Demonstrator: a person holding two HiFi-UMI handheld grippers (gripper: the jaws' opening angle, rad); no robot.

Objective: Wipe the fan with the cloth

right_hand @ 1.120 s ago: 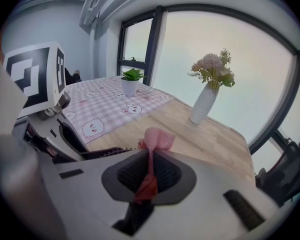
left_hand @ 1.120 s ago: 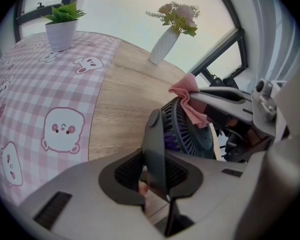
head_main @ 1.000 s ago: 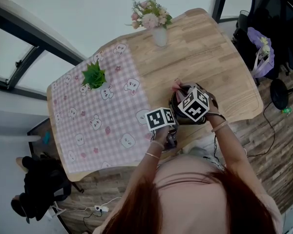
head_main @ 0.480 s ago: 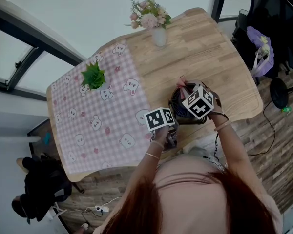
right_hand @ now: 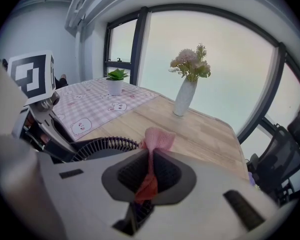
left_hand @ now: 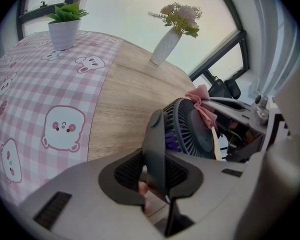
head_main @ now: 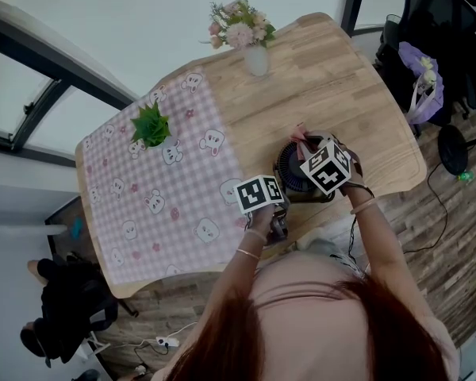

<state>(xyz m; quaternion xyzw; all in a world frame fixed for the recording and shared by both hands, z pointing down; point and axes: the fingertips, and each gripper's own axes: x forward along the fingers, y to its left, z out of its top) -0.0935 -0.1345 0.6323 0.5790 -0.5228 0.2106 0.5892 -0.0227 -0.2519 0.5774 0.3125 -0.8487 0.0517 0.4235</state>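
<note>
A person works with 2 hand-held tools at a wooden surface (head_main: 341, 94). The left tool (left_hand: 157, 176) has its jaws closed tight on the dark upright bracket of a small black fan (left_hand: 192, 129). The fan stands on bare wood near the surface's front edge, close to a pink checked mat (head_main: 143, 185) printed with cartoon animals. The right tool (right_hand: 149, 179) has its jaws pinched together on a pink cloth (right_hand: 157, 139). The cloth's free end bunches up beyond the jaws and rests against the top of the fan's ribbed grille. The 2 tools sit close together, 1 on either side of the fan. Farther back, a white vase of flowers (head_main: 256, 58) stands on the bare wood and a potted green plant (head_main: 152, 125) on the mat, both well apart from the fan.
</note>
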